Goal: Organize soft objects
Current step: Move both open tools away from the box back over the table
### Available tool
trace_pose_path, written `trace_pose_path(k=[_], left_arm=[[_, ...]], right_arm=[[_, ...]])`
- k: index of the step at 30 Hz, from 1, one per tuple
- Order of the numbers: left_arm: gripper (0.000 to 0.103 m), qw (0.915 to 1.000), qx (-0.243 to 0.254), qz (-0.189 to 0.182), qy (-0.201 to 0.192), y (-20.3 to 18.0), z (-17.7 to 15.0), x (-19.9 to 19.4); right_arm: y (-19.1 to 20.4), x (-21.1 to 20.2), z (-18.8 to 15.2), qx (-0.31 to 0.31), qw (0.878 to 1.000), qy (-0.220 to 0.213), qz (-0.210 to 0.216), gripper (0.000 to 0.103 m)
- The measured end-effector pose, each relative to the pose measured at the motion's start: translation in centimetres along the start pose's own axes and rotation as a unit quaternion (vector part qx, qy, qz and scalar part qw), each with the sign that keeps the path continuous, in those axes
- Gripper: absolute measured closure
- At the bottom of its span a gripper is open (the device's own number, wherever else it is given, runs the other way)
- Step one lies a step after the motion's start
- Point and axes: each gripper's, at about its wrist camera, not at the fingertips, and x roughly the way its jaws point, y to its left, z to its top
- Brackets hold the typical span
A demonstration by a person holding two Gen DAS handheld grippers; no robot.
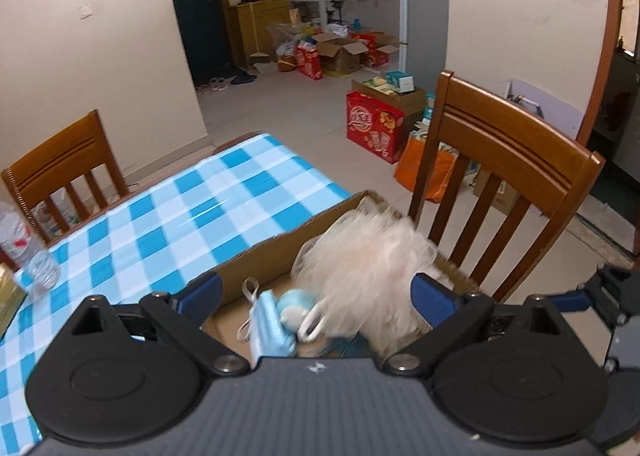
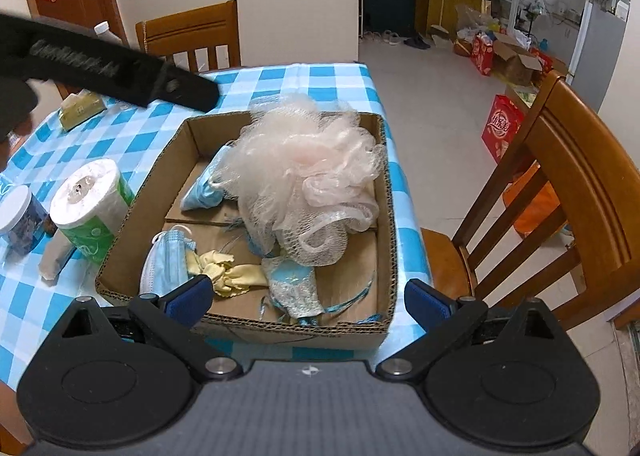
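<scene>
An open cardboard box (image 2: pixel 188 160) stands at the right edge of the blue-checked table (image 2: pixel 320 76). A pale pink mesh bath pouf (image 2: pixel 304 160) fills its far half. Near the front wall lie a blue face mask (image 2: pixel 164 260), a yellow cloth (image 2: pixel 228 272) and a blue patterned cloth (image 2: pixel 292 288). My right gripper (image 2: pixel 308 300) hangs open over the box's near wall, holding nothing. In the left wrist view my left gripper (image 1: pixel 316 294) is open above the box (image 1: pixel 260 256); the blurred pouf (image 1: pixel 360 256) sits between and beyond its fingers, untouched by the pads, beside the mask (image 1: pixel 268 320).
Left of the box stand a toilet roll (image 2: pixel 90 200) and a white-lidded jar (image 2: pixel 18 212), with a tissue pack (image 2: pixel 80 106) farther back. A wooden chair (image 2: pixel 560 196) is close on the right. A plastic bottle (image 1: pixel 16 236) stands at the table's left.
</scene>
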Motion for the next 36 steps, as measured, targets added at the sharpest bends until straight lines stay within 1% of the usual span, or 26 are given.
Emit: trace_pose_path(k=[10,19,22,26,30,36], left_arm=[[0.003,0.9992,-0.03,0.024,0.009,2.1,-4.0,-2.3],[0.003,0.9982,-0.045,0.039,0.01,5.2,-7.8,-4.0],[0.003,0.9981,-0.043,0.043,0.014,6.5,-9.4,-4.8],[0.003,0.9979,-0.051,0.033,0.022,8.6,-11.7,-6.2],[0.003,0.9978,-0.045,0.039,0.029,10.5,-14.1,-7.6],[0.003,0.9967,-0.057,0.038,0.044,14.6,-18.0,-9.2]], right_arm=[[2.1,0.5,0.0,-0.003,1.0,0.015,-0.014,0.0],[5.5,0.8,0.3,0.002,0.999,0.021,-0.027,0.0],[7.2,0.8,0.5,0.004,1.0,0.02,-0.021,0.0],[9.9,0.9,0.8,0.001,1.0,0.013,-0.014,0.0],[13.4,0.8,1.0,-0.012,1.0,0.005,-0.009,0.0],[18.4,0.9,1.2,-0.029,1.0,0.001,-0.003,0.0]])
